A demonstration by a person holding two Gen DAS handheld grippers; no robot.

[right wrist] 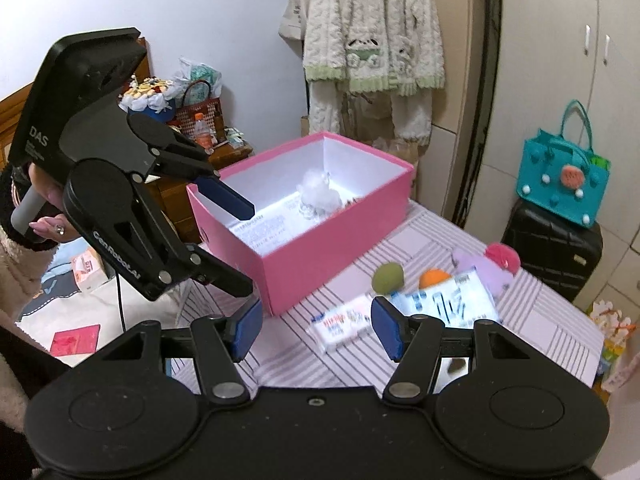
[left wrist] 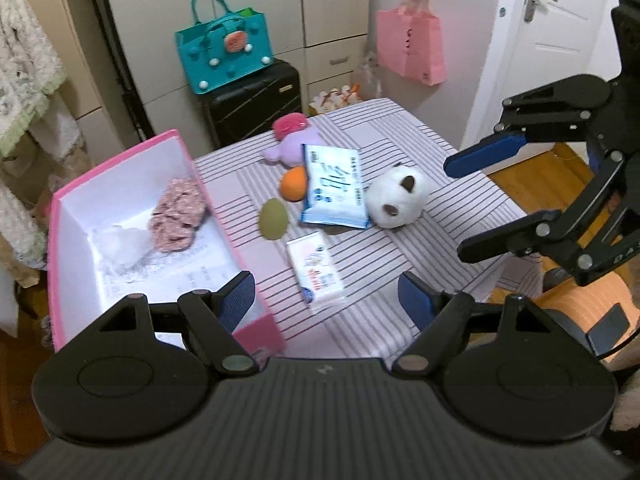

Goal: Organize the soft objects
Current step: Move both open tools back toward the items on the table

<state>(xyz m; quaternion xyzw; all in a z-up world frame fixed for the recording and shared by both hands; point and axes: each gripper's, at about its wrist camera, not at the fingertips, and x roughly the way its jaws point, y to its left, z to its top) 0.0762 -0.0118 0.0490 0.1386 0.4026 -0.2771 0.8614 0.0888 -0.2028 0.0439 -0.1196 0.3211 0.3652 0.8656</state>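
The pink box (left wrist: 120,184) stands open at the desk's (left wrist: 400,128) left edge, holding a pink floral fabric piece (left wrist: 178,214) and a white fluffy thing (left wrist: 120,242) on printed paper. On the striped cloth at its three o'clock side lie a green egg-shaped sponge (left wrist: 273,218), an orange one (left wrist: 294,184) just above it, a blue-and-white wipes pack (left wrist: 334,186) touching a white plush with dark ears (left wrist: 396,198), a purple plush (left wrist: 292,148) with a pink pom (left wrist: 290,124) at twelve o'clock, and a small white tissue pack (left wrist: 316,270) nearest the camera. The left gripper (left wrist: 326,300) hangs over the box's near corner and the tissue pack, tilted downward, its jaws standing well apart with nothing between the blue pads. The right gripper (right wrist: 316,330) reaches in from three o'clock in the left wrist view, also tilted downward over the desk's near side; its jaws are parted and empty, the small tissue pack showing in the gap beyond them, untouched. A hand (right wrist: 46,208) in a fleecy sleeve grips the left gripper's handle at nine o'clock in the right wrist view.
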